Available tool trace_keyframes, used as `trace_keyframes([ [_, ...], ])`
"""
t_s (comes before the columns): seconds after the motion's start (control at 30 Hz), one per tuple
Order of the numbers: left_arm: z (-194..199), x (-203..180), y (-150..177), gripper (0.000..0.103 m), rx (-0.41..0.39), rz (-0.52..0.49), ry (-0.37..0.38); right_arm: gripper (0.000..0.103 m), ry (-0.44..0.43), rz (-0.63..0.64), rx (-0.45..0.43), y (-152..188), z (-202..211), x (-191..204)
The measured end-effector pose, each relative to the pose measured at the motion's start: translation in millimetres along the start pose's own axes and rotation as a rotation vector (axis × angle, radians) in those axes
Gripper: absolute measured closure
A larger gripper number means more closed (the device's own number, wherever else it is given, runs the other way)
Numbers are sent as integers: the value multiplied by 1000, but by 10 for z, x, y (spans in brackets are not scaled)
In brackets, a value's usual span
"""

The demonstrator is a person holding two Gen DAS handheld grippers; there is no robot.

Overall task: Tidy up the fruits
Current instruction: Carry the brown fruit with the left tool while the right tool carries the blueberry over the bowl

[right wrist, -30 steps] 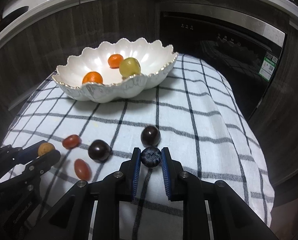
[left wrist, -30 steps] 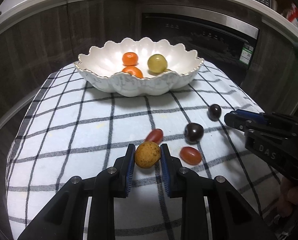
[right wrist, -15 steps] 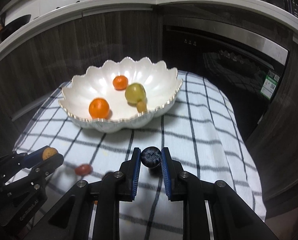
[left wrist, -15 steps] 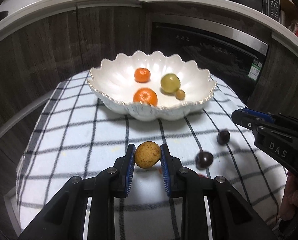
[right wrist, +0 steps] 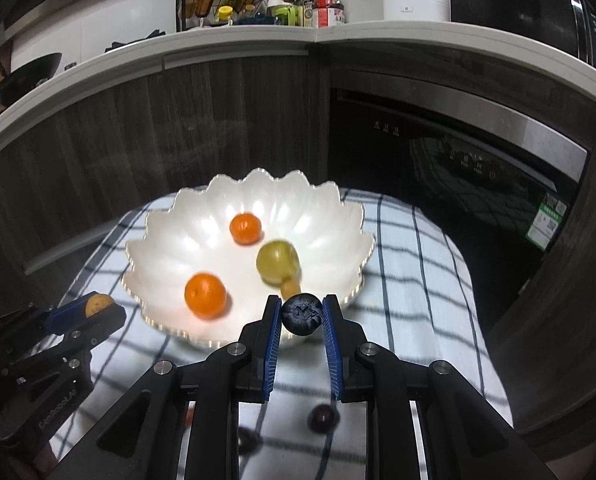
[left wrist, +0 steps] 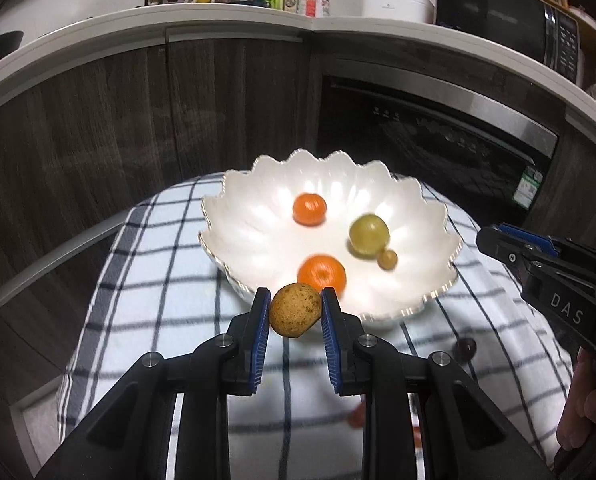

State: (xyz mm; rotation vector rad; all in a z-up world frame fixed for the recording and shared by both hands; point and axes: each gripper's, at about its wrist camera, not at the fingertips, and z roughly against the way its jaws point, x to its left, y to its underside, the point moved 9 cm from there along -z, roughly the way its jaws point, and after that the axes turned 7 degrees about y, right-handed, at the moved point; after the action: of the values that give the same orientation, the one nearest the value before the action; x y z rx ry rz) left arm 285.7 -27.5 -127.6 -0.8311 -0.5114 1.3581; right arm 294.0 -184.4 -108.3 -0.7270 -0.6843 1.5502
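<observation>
Brown fruit (left wrist: 295,310) clamped (left hand-held gripper (left wrist: 293,312)) | blueberry (right wrist: 301,314) clamped, right hand-held gripper (right wrist: 301,315)

Dark wood cabinets (left wrist: 98,140), white countertop (right wrist: 258,40), built-in oven (left wrist: 437,140), microwave (left wrist: 497,12).

bowl (left wrist: 437,220): glossy white, looks ceramic, scalloped rim
cloth (left wrist: 158,280): soft woven check, matt
brown fruit (left wrist: 295,310): rough, speckled, dull skin
blueberry (right wrist: 301,314): matt, dusty bloom
green grape (right wrist: 277,261): smooth, slight sheen
cabinet fronts (right wrist: 218,120): dark wood grain, satin
finger pads (left wrist: 262,332): ribbed blue, matt
</observation>
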Motion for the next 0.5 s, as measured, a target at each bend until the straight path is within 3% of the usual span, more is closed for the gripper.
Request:
trace_keyframes([
  [0.5, -258, 141, -443, 77, -19, -17, -13, 81, 26, -30, -10, -422, -310, -86],
])
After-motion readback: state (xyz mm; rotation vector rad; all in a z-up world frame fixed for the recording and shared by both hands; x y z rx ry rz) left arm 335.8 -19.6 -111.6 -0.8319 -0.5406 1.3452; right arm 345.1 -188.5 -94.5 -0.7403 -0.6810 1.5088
